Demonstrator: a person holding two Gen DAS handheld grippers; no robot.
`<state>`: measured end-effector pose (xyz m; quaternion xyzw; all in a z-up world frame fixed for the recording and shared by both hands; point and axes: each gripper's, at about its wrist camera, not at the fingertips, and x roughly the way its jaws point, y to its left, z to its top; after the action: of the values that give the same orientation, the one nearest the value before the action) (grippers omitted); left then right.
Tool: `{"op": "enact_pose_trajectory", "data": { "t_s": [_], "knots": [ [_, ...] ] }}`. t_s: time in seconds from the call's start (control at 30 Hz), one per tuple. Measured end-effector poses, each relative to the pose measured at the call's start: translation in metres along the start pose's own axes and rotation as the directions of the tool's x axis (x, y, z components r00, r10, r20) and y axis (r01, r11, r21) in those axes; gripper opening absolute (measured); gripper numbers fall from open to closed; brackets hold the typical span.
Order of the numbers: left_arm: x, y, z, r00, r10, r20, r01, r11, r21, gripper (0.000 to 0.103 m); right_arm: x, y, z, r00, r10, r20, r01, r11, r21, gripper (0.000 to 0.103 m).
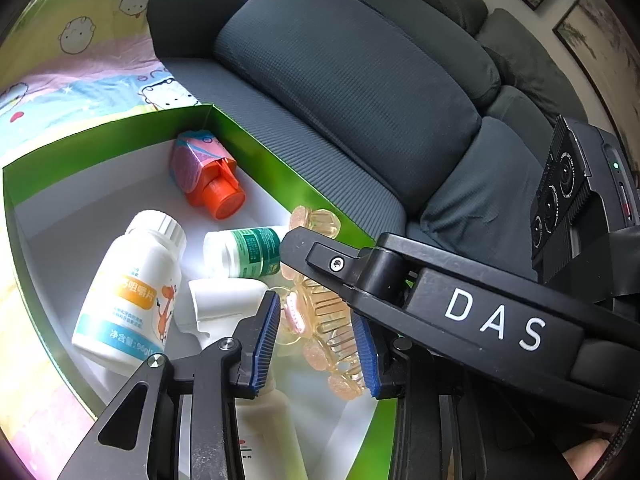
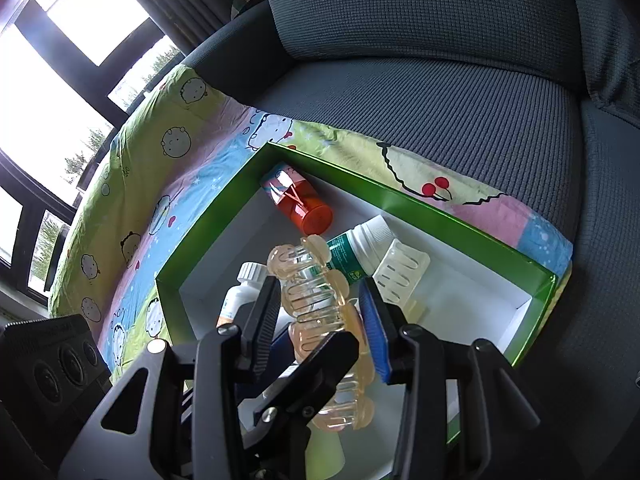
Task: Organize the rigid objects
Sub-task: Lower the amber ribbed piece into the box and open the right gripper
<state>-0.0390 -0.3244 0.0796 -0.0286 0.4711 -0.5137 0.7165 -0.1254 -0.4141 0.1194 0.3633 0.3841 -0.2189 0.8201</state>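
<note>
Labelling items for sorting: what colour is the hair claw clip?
Translucent peach-pink hair claw clip; shows best in the right wrist view.

1. I count one green box (image 1: 256, 148) on the sofa.
2. One hair claw clip (image 2: 316, 296), translucent peach.
3. Four bottles inside: orange-capped (image 1: 212, 184), green-labelled (image 1: 244, 252), large white (image 1: 132, 292), cream (image 1: 264, 416).
4. Two grippers.

Green box (image 1: 256, 148) across lower left of frame, on dark sofa (image 1: 360, 80). Inside: orange bottle (image 1: 208, 176) toward upper corner, white bottle (image 1: 132, 288) at left, green-label bottle (image 1: 244, 252) mid-frame. Peach hair claw (image 1: 324, 320) between left gripper (image 1: 318, 340) pads at lower centre; right gripper (image 1: 460, 304) finger crossing over it from the right.
</note>
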Motion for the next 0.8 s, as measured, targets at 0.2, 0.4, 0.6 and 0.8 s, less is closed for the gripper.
{"op": "enact_pose_trajectory", "data": {
  "t_s": [0.2, 0.4, 0.6, 0.8],
  "knots": [
    [-0.005, 0.0, 0.001, 1.0, 0.022, -0.006, -0.023, 1.0, -0.009, 0.046, -0.006, -0.001, 0.0, 1.0, 0.007, 0.014, -0.007, 1.0, 0.011, 0.051],
    [-0.024, -0.005, 0.002, 0.995, 0.095, 0.032, -0.096, 0.995, 0.016, 0.067, -0.023, 0.003, -0.001, 0.998, 0.011, 0.068, -0.012, 1.0, 0.008, 0.064],
    [-0.052, -0.011, 0.001, 0.986, 0.14, 0.093, -0.145, 0.989, 0.044, 0.091, -0.039, 0.006, -0.001, 0.993, 0.024, 0.114, -0.025, 1.0, 0.008, 0.074],
    [-0.078, -0.023, 0.001, 0.972, 0.187, 0.145, -0.2, 0.977, 0.079, 0.096, -0.053, 0.013, -0.004, 0.987, 0.002, 0.162, -0.001, 1.0, -0.006, 0.083]
  ]
}}
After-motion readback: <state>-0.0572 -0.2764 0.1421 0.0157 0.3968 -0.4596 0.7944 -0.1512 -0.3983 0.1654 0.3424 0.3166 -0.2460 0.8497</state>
